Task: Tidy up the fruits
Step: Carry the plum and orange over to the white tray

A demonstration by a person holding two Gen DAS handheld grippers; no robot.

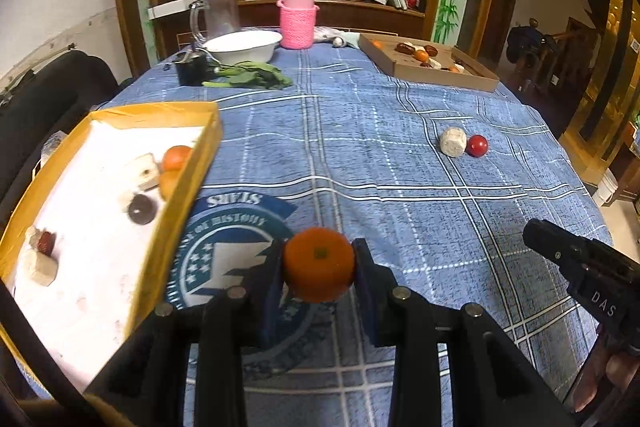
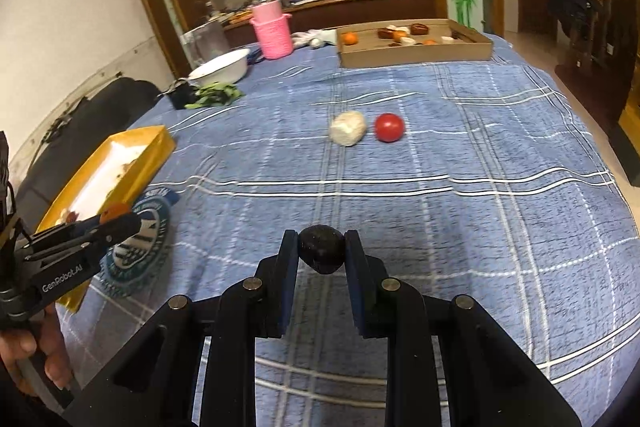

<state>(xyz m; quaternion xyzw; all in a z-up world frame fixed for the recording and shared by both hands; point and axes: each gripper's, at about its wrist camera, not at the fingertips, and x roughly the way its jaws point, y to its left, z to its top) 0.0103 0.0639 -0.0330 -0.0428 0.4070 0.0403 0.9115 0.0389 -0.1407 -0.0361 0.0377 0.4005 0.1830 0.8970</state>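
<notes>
While both grippers carry fruit, a pale lump [image 2: 348, 128] adjoins a red fruit [image 2: 389, 127].

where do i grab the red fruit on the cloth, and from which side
Grip the red fruit across its middle, coming from above. It is round, so any width would do, but the pale lump lies close on its left in the right wrist view. Set the fingers on its near and far sides, not left and right, so neither one has to squeeze into that gap.
</notes>
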